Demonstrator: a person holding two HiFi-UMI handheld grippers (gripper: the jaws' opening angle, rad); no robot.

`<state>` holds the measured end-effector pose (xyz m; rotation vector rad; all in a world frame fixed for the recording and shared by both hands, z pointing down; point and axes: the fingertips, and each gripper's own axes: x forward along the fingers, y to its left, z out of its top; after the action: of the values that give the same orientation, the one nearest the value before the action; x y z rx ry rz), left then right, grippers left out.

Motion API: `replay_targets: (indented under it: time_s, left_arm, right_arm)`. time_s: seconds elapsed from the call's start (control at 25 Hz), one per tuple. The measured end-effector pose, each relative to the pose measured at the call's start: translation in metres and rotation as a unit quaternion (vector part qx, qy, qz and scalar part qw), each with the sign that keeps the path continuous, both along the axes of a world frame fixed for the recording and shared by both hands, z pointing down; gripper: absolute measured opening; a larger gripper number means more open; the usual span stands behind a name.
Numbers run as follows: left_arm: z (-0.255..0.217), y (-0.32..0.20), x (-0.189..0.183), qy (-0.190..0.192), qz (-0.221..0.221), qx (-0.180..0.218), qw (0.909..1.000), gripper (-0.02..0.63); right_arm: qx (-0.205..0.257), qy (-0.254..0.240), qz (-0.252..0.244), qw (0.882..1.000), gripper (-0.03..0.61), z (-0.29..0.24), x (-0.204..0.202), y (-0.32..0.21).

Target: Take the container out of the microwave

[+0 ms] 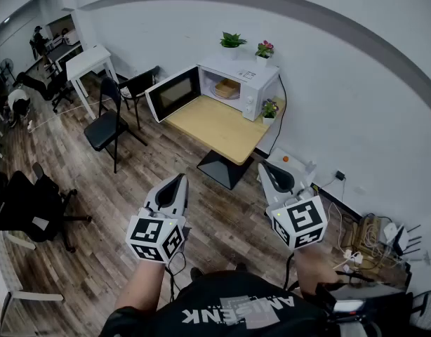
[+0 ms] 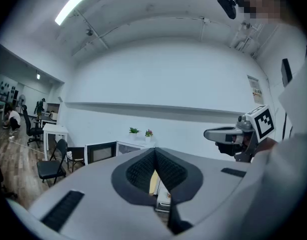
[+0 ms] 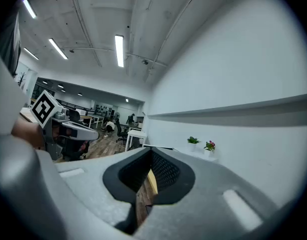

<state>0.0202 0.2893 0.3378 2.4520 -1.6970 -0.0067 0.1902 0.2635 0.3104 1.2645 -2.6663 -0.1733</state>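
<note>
Desk (image 1: 217, 128): wooden top, well ahead of both claws. Microwave (image 1: 256, 83) sits along its far edge by the wall, door (image 1: 172, 94) swung wide to the left. Left claw (image 1: 178, 179) and right claw (image 1: 266, 168) are both clenched on nothing. Container (image 1: 227, 88) is inside the microwave, tan and small. Its shape and long axis are unreadable, and it doesn't show in either gripper view.

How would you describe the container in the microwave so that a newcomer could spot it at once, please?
Against the white wall stands a wooden table bearing a white microwave, its door swung open. Inside the cavity sits the container, low and tan: the only thing inside, while the potted plants stand on top and beside it.
</note>
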Motion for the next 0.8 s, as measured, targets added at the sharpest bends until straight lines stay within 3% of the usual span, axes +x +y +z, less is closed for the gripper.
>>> replay_targets:
  time_s: [0.52, 0.8]
  left_arm:
    - [-0.001, 0.006, -0.005, -0.003, -0.001, 0.002, 1.0000, 0.002]
    - [0.004, 0.006, -0.034, -0.014, -0.015, -0.001, 0.9998, 0.002]
  right_arm:
    - [0.007, -0.020, -0.004, 1.000, 0.006, -0.001, -0.003, 0.005]
    - [0.002, -0.019, 0.001, 1.000, 0.006, 0.001, -0.024, 0.002]
